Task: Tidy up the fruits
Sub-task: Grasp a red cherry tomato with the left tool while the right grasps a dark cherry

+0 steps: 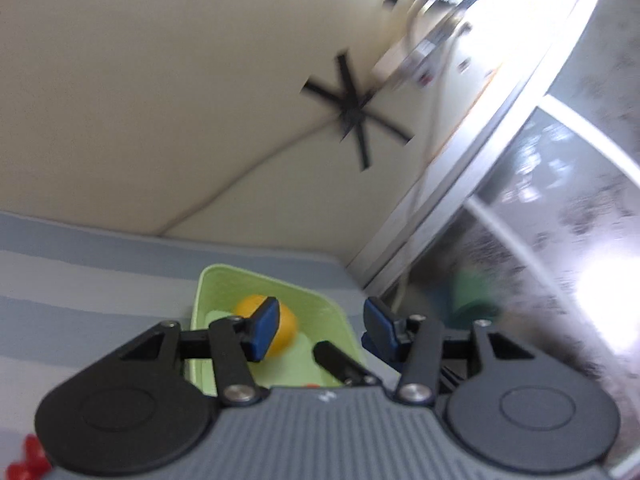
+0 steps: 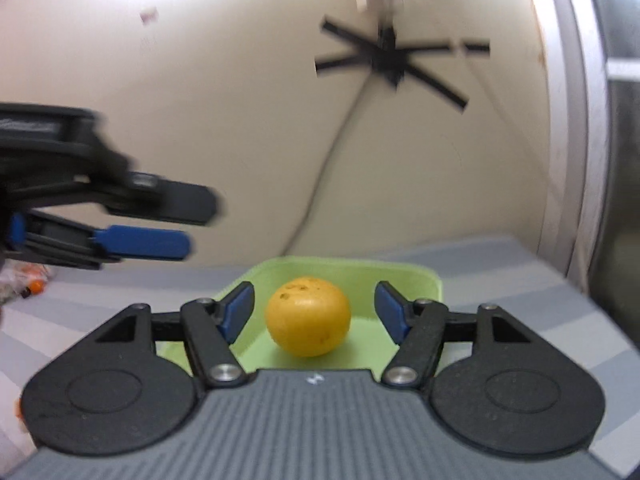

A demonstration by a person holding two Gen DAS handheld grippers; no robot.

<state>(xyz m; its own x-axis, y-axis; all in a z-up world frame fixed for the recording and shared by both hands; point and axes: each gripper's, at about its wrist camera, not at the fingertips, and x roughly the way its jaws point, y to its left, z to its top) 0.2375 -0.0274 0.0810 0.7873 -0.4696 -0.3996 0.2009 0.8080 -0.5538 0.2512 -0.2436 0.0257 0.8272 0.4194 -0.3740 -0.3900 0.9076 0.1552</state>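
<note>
Orange (image 2: 308,316) sits on the floor of the light green tray (image 2: 424,280), which rests on a grey-and-white striped surface; whether that is a bench or a bed cover cannot be told. The right tool (image 2: 316,312) has its blue pads spread to either side of the fruit with clear gaps on both sides, so nothing is pinched. The fruit lies centred between the fingers and slightly ahead of them, resting on the tray floor. My judgement is that the right tool is either about to take the fruit or has just set it down; the pictures cannot settle which. If it is a pick, the tool should come forward until the pads flank the widest part of the orange, then close gently and evenly so the round fruit does not squirt out. If it is a release, the tool should back straight away without nudging the fruit. The left tool (image 1: 320,328) is also spread and holds nothing; in its own view the orange (image 1: 280,328) shows partly behind its left pad, farther into the tray (image 1: 208,292). In the right wrist view the left tool (image 2: 180,220) hangs blurred above the surface at the left, well apart from the fruit.
</note>
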